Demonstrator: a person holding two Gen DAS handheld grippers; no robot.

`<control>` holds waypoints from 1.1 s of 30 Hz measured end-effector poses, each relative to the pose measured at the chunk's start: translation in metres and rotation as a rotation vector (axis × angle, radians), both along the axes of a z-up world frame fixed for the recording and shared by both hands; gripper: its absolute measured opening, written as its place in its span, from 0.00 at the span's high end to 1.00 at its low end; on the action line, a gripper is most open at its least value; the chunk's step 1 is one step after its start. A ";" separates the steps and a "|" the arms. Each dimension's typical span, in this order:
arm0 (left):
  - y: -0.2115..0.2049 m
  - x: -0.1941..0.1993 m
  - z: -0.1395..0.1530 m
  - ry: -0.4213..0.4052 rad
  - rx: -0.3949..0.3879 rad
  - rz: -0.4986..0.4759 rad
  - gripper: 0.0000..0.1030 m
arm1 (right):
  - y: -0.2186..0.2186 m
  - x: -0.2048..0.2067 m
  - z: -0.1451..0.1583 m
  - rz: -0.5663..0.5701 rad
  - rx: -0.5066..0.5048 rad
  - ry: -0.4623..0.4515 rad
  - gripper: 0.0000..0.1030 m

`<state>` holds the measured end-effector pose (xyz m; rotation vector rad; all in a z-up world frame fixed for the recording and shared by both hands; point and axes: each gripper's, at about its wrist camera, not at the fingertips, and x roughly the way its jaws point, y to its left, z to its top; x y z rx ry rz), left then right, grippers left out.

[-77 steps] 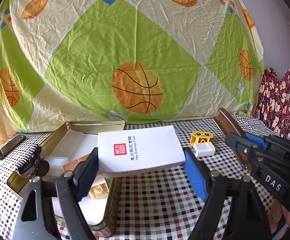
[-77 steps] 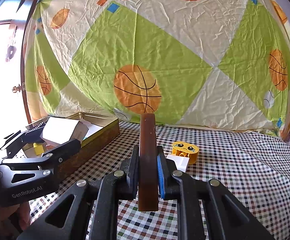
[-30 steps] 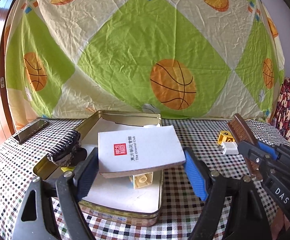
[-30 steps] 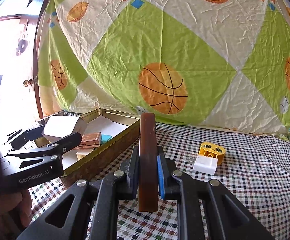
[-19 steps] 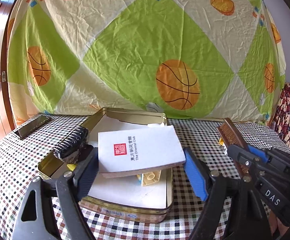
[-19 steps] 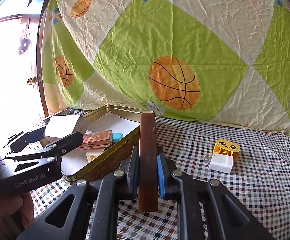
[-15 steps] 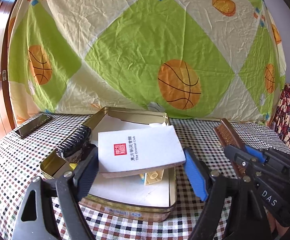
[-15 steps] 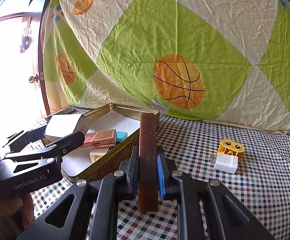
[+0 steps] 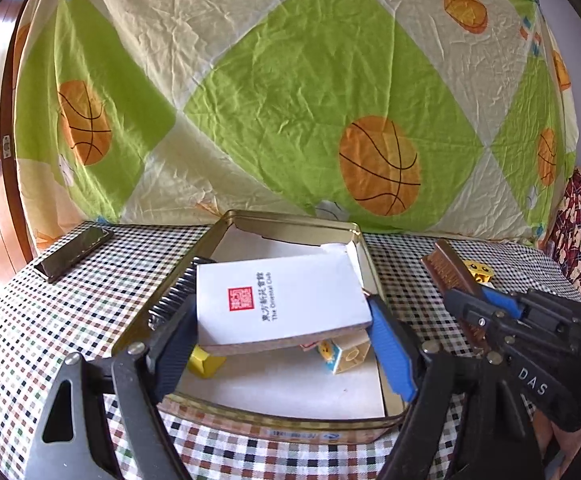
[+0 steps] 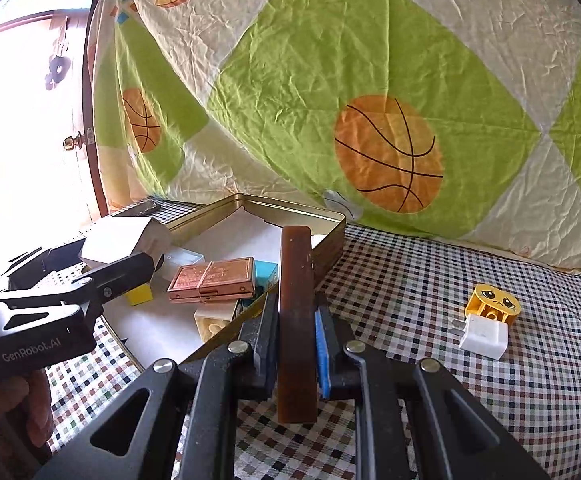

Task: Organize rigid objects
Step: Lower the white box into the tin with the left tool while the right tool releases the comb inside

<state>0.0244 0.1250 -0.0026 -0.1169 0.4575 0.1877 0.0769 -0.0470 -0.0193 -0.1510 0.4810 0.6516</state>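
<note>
Left gripper (image 9: 282, 330) clamps a white box (image 9: 280, 304) above the open gold tin (image 9: 354, 236). At its three o'clock, the right gripper (image 10: 295, 334), nearly shut, pinches an upright brown brush (image 10: 296, 320) beside the tin's edge, over the checkered tablecloth (image 10: 410, 292).

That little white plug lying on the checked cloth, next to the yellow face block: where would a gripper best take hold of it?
Probably across the two flat sides of the white plug, coming down from above. It lies flat on the tablecloth with its prongs pointing left, and the yellow block sits right behind it, so the fingers are best kept off those two sides.
</note>
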 end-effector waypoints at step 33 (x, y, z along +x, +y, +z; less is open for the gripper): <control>0.039 0.081 0.013 0.148 0.068 0.061 0.01 | 0.019 0.078 0.004 0.010 0.095 0.133 0.29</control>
